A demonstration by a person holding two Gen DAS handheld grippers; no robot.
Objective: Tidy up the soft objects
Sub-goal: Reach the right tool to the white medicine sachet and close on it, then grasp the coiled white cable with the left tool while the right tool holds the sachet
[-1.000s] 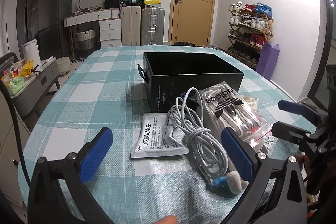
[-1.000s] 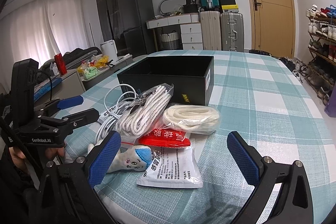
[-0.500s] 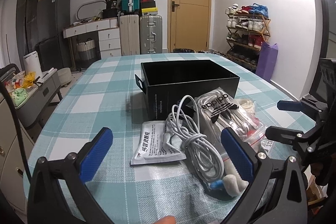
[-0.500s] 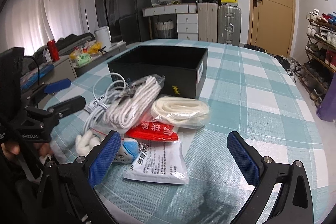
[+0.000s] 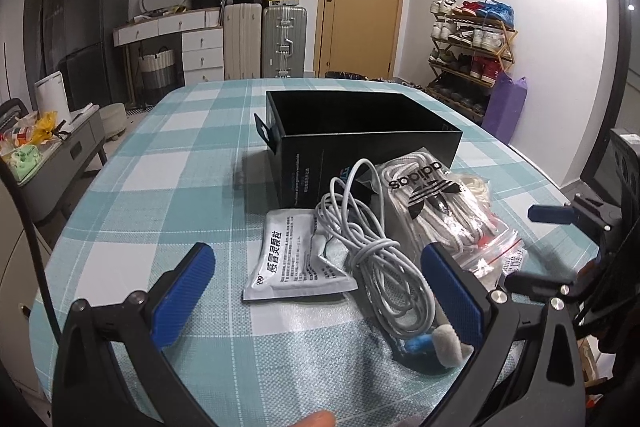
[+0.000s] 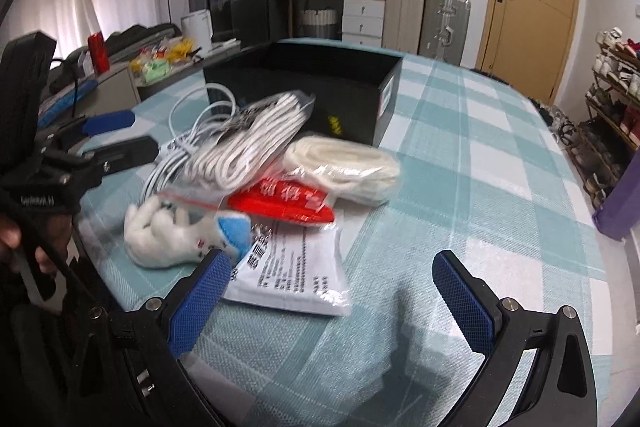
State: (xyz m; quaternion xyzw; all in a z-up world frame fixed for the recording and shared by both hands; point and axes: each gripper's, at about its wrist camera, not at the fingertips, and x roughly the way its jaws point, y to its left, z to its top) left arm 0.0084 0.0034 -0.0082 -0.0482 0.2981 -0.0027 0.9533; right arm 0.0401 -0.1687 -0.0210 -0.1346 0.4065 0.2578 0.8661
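Both wrist views low, near table [image 5: 168, 163]; face black box [image 5: 360, 143] from opposite sides, sharing pile.

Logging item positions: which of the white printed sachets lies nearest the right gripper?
The white sachet just ahead of the right gripper, below the red packet; the other lies by the cable.

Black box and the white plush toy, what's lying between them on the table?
In the right wrist view, between black box and white plush toy: bagged white laces, a white cable.
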